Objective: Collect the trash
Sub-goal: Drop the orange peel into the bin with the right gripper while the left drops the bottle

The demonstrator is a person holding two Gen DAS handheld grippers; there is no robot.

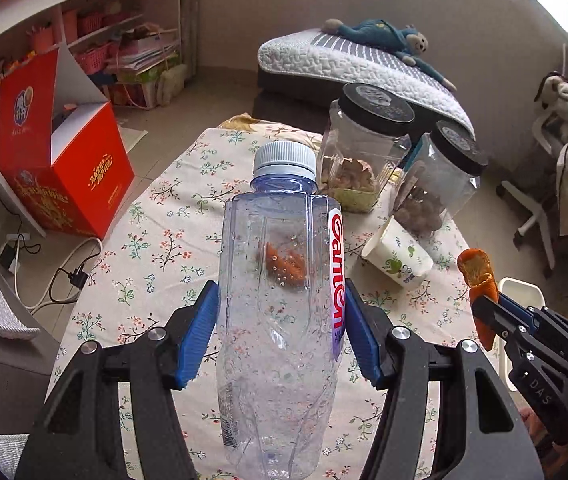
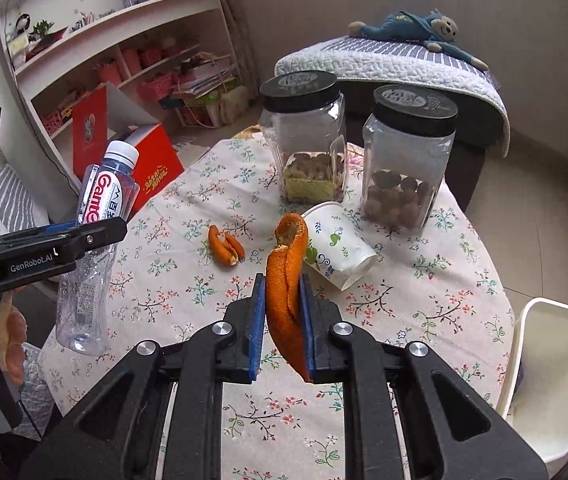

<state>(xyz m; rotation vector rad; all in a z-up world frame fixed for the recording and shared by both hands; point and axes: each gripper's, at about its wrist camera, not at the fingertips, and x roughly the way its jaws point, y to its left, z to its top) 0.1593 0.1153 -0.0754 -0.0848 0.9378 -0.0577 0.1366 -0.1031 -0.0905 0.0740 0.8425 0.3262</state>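
While a clear plastic bottle (image 1: 280, 300) is clamped by the left gripper (image 1: 282, 332), an orange peel strip (image 2: 286, 292) is pinched by the right gripper (image 2: 283, 328) above the floral table (image 2: 424, 300).

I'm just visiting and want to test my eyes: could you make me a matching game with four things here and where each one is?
Things:
1. plastic bottle
2. long orange peel
3. paper cup
4. small orange peel

Places:
A. on its side on the tablecloth
B. clamped in the right gripper
C. lying loose on the tablecloth
D. clamped in the left gripper

Pairs: 1-D, 2-B, 3-A, 4-C
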